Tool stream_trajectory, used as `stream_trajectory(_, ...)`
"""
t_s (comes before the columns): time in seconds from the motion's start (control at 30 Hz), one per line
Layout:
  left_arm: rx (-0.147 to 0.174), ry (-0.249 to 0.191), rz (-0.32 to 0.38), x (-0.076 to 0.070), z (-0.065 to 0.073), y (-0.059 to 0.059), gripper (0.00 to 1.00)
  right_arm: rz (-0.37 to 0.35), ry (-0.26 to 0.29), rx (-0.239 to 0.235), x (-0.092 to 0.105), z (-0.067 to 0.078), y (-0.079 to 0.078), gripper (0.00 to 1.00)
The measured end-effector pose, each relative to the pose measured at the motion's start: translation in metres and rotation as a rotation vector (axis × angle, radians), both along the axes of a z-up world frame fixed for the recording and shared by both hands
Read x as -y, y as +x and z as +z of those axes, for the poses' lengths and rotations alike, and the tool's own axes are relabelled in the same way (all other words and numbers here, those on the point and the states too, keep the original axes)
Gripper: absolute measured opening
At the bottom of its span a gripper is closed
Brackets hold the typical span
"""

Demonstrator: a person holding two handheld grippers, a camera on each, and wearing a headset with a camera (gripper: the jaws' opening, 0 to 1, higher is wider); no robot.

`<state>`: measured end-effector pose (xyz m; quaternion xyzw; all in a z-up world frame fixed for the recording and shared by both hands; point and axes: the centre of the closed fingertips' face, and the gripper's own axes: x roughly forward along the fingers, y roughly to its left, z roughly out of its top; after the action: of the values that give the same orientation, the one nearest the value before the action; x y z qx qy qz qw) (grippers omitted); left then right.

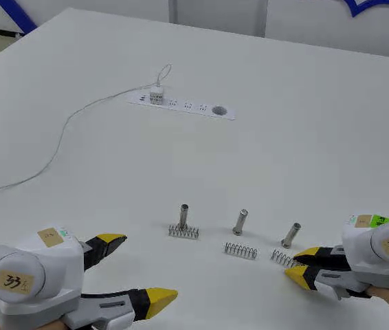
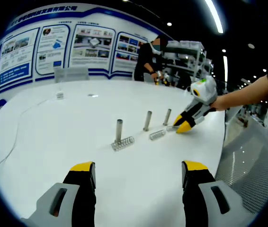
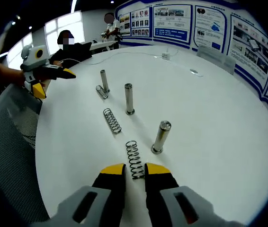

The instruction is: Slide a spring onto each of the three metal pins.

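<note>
Head view: on the white table (image 1: 297, 165), my left gripper (image 1: 136, 268) sits at the lower left, its yellow-tipped jaws spread wide with nothing between them. My right gripper (image 1: 297, 263) lies low at the right edge, jaws drawn close together, their tips at the near end of the right spring (image 1: 282, 258). Three metal pins stand upright in a row: the left pin (image 1: 183, 215), the middle pin (image 1: 240, 221) and the right pin (image 1: 291, 234). The left spring (image 1: 183, 232) and the middle spring (image 1: 240, 251) lie flat, each just beside the foot of its pin. Farther back lies a power strip (image 1: 184, 106), with a white cable (image 1: 57, 144) trailing off to the left.

Left gripper view: my left gripper (image 2: 138, 166) gapes over bare table, gripping nothing. Beyond it stand the three pins, each with its spring lying on the table by it. My right gripper (image 2: 181, 124) reaches in from the right.

Right gripper view: the near end of the right spring (image 3: 134, 160) lies between the almost-closed tips of my right gripper (image 3: 135, 169); I cannot tell whether they press on it. The spring rests flat beside the right pin (image 3: 161, 137). No pin wears a spring. My left gripper (image 3: 56, 83) shows at the far left.
</note>
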<state>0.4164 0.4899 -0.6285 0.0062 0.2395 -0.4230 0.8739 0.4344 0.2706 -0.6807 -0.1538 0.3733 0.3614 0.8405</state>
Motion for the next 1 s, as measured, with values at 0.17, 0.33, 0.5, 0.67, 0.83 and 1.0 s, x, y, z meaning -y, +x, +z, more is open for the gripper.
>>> stream_trajectory(0.17,-0.001,0.0,-0.002,0.0,0.0,0.0,0.76,0.01,0.008,-0.006,0.0,0.001,-0.003,0.13)
stream_trajectory(0.33,0.0,-0.002,-0.009,0.002,0.0,-0.001,0.76,0.025,-0.027,0.013,-0.002,0.001,-0.005,0.11)
stream_trajectory(0.5,0.005,-0.004,-0.023,0.005,0.002,-0.003,0.76,0.024,-0.061,0.022,-0.001,0.002,-0.003,0.11)
stream_trajectory(0.67,-0.008,-0.033,-0.046,0.012,0.004,-0.007,0.76,0.006,-0.058,0.025,-0.001,0.009,-0.002,0.11)
stream_trajectory(0.83,0.003,-0.034,-0.072,0.017,0.006,-0.01,0.75,-0.001,-0.047,0.041,-0.004,0.021,-0.004,0.11)
stream_trajectory(1.0,0.019,-0.04,-0.074,0.017,0.01,-0.008,0.74,0.002,-0.042,0.047,-0.006,0.033,-0.008,0.11)
